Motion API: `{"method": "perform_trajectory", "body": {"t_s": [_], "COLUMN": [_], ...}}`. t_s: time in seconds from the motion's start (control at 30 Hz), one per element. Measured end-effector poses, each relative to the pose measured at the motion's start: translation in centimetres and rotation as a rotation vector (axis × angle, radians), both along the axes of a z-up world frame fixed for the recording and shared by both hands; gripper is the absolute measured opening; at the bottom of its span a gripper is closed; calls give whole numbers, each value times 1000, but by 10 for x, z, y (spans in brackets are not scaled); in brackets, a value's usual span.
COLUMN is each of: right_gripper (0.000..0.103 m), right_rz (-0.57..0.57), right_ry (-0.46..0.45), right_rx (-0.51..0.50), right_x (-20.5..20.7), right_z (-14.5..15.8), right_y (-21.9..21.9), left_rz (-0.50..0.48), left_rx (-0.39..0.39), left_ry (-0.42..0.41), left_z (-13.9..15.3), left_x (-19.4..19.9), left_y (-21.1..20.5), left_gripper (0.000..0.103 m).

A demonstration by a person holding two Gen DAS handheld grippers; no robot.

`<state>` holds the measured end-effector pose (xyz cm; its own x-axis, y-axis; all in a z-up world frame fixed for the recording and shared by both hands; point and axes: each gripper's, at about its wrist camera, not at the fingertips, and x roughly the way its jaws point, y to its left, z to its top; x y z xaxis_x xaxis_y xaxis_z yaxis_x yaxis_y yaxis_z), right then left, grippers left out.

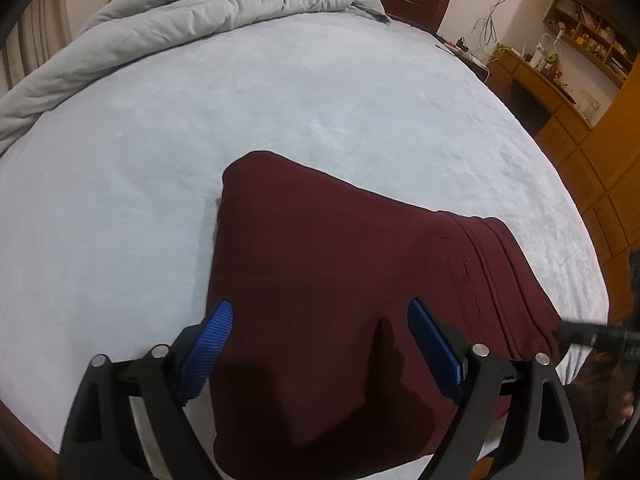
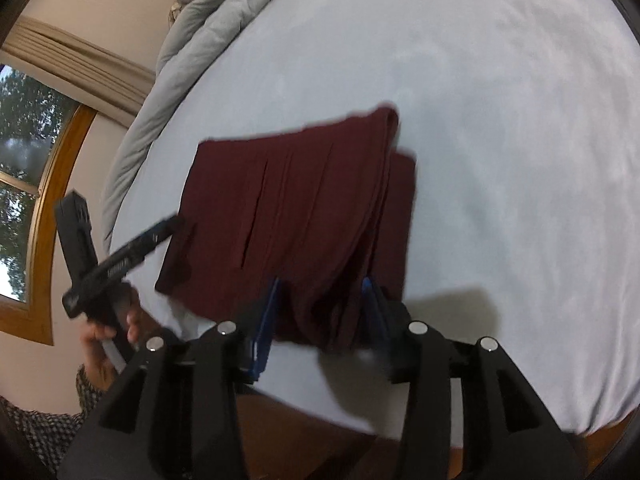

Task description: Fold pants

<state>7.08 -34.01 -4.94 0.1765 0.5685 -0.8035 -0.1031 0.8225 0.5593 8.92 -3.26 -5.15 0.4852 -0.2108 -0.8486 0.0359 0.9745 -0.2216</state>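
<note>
A: On the bed our folded pants lie near its edge, soft, limp, light.

B: Left gripper gapes wide, empty; right gripper half-open, cloth between, not pinched. We'd grip the thick folded edge.

A bed with a pale blue sheet carries everything. Folded maroon pants lie flat on it near its edge, under the left claw. A rumpled grey duvet lies far beyond that claw.
</note>
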Motion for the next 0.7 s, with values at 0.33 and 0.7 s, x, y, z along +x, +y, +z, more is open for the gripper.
{"method": "perform_trajectory", "body": {"t_s": [0.33, 0.7], "right_gripper": [13, 10], "right_rz": [33, 38], "right_ry": [-27, -19], "right_rx": [50, -6], "right_x": [-5, -10], "right_z": [4, 2], "right_y": [15, 6], "left_rz": [-1, 6], "left_rx": [29, 38], "left_ry": [16, 37], "left_z": [-4, -9], "left_x": [0, -1], "left_y": [0, 3], "left_gripper": [90, 91]}}
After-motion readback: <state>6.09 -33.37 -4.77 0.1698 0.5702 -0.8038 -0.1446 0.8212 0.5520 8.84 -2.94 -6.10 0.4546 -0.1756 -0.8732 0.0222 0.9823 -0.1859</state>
